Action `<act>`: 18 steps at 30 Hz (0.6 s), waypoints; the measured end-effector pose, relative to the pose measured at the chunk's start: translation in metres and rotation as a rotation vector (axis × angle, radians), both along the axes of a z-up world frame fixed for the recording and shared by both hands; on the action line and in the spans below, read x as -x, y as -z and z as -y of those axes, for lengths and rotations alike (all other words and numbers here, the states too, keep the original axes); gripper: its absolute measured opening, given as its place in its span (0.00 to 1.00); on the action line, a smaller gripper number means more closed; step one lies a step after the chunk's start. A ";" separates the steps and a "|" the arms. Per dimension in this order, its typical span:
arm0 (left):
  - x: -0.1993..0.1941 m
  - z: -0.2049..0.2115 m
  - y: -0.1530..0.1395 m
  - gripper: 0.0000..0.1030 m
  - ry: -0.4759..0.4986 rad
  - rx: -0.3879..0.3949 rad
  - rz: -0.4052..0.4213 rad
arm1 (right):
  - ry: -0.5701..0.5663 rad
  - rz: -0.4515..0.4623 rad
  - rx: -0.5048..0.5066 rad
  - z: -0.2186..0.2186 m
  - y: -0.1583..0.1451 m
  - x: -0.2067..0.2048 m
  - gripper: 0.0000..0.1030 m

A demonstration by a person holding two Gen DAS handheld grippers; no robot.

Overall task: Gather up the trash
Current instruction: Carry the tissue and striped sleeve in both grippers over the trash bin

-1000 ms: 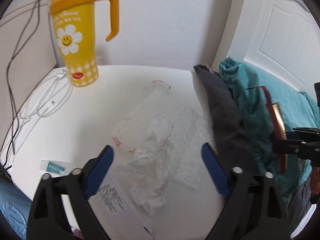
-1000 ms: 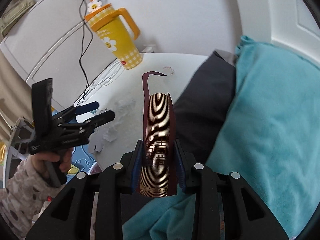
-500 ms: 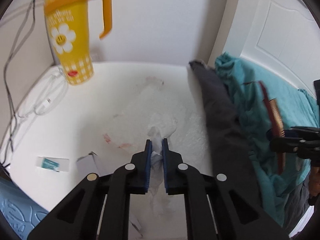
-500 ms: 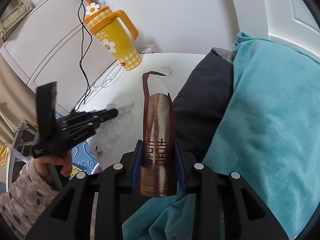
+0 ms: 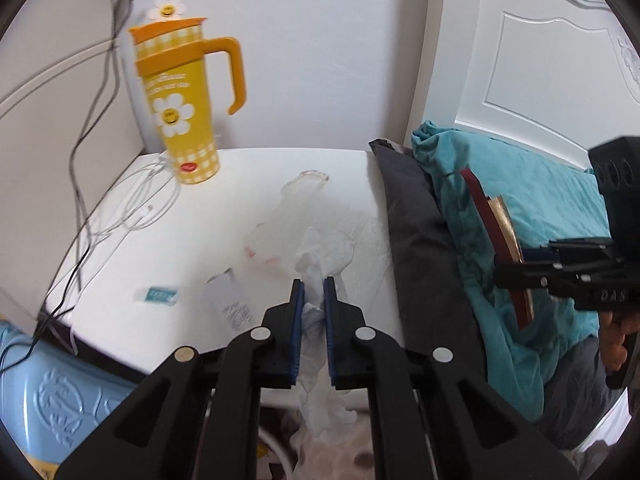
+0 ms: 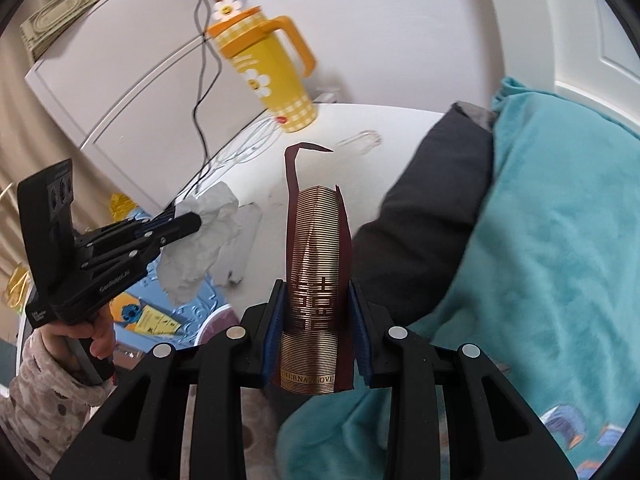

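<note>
The left gripper [image 5: 313, 286] is clamped on a crumpled white tissue [image 5: 320, 400], which bulges out in front of the blue pads [image 5: 297, 320] and hangs in a long tail beneath them; a second ago those jaws stood wide over the tissue as it lay on the white bedside table [image 5: 224, 184], and they have just been closing on it. Since then the tissue has come off the tabletop, and in the right wrist view it dangles clear of the table edge [image 6: 188, 252] from the left gripper [image 6: 192, 222], over blue things on the floor. The right gripper [image 6: 314, 300] grips a dark red and gold foil wrapper [image 6: 316, 280] between its pads, standing upright with a torn strip curling at the top, just as it did a second ago. A clear plastic film [image 5: 304, 184] with red marks, a printed paper slip [image 5: 236, 308] and a small teal-labelled packet [image 5: 158, 294] lie on the table where they were; the film is faint against the white and its outline is hard to follow. A yellow daisy tumbler [image 5: 180, 120] stands at the back corner beside coiled white cable [image 5: 148, 204]. A dark grey pillow [image 5: 424, 260] and teal blanket [image 5: 552, 216] lie to the right. The slip's print is too blurred to read.
</note>
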State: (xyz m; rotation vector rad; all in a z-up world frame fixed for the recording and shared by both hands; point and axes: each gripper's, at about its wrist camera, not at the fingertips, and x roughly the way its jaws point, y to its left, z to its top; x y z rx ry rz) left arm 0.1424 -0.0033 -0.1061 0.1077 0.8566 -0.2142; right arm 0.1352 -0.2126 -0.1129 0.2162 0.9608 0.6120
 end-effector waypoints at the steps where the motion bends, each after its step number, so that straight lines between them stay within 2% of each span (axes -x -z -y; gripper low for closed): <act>1: 0.008 -0.005 -0.002 0.10 -0.008 -0.001 0.002 | -0.009 0.000 -0.004 -0.004 -0.001 0.002 0.28; 8: 0.058 -0.040 -0.007 0.10 -0.069 0.007 0.016 | -0.111 0.009 0.007 -0.051 -0.013 0.024 0.28; 18: 0.124 -0.105 -0.001 0.10 -0.199 0.061 0.022 | -0.274 0.017 0.061 -0.132 -0.019 0.053 0.28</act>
